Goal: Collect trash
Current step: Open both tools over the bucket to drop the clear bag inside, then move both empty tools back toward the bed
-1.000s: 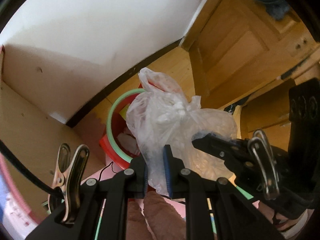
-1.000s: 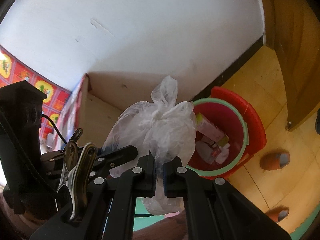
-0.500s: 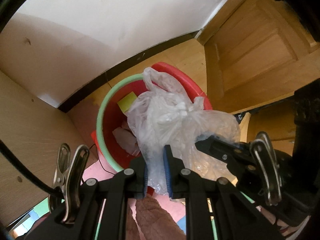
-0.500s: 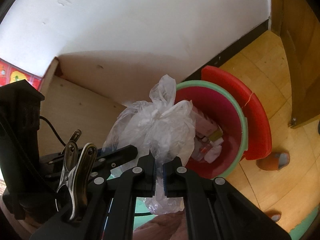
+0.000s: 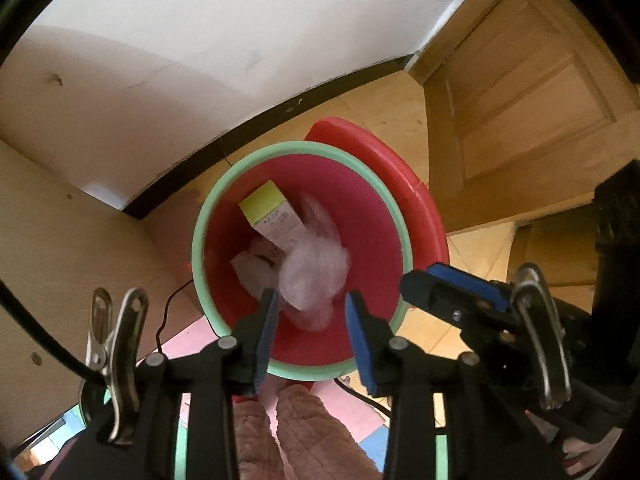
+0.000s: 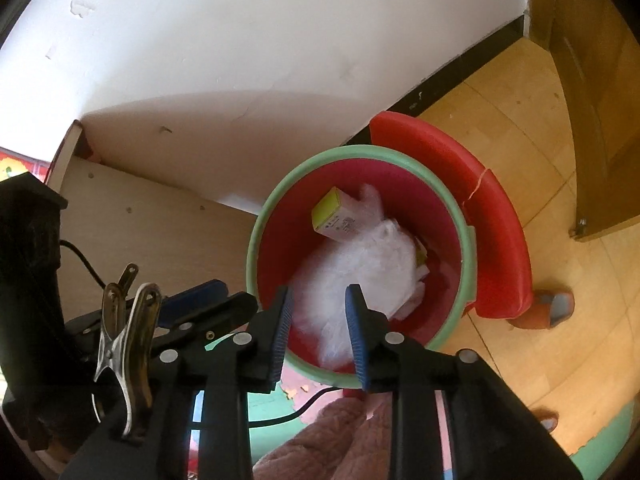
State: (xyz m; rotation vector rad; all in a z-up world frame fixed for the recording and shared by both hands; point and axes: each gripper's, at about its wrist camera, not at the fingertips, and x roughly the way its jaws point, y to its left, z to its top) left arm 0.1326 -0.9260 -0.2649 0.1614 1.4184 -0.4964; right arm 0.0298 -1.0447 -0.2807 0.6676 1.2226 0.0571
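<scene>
floor: wood boards, with foam mat tiles at 6 o'clock in both wrist views.
wall: white, dark skirting running behind the bin at 12 o'clock.
door: wooden door [image 5: 520, 92] at 2 o'clock, left view.
bin: red bin [image 5: 372, 224] with a green rim, dead centre under both grippers; red lid [image 6: 496, 216] hinged back at 3 o'clock, right view.
bag: tied clear plastic bag [image 6: 368, 264] inside the bin, blurred, looks to be dropping or just landed; touching neither gripper.
carton: yellow-topped carton [image 5: 272, 216] in the bin at 11 o'clock of the bag, leaning on the bin wall.
left gripper [image 5: 312, 324]: jaws opening, spread, nothing pinched; bag seen through the gap, well below.
right gripper [image 6: 318, 320]: jaws opening, spread, nothing pinched.
slipper: orange slipper [image 6: 544, 308] on the floor at 3 o'clock, right view.
step: release into the bin, looks done for this bag.
next: lift both grippers clear of the rim, then find more trash; none visible here.
</scene>
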